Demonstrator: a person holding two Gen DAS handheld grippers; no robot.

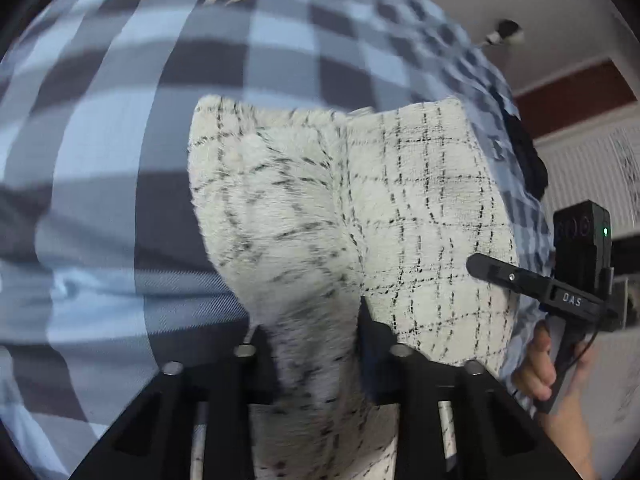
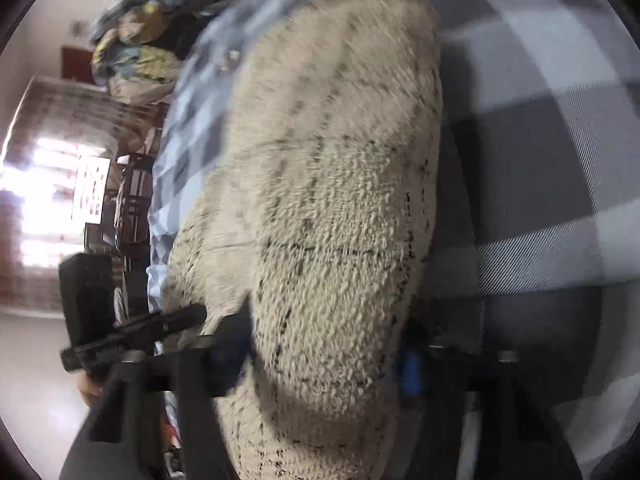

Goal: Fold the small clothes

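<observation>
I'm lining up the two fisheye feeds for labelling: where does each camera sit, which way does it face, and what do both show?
Left wrist: sits on the left tongs, looking along them at the white checked cloth pinched between them, over a blue checked sheet; the right tongs and the hand holding them show at right.
Right wrist: sits on the right tongs, tilted, closed on the same cloth; the left tongs show at left, with a clothes pile beyond.
Shared: cloth, sheet, and each other's tongs.
</observation>
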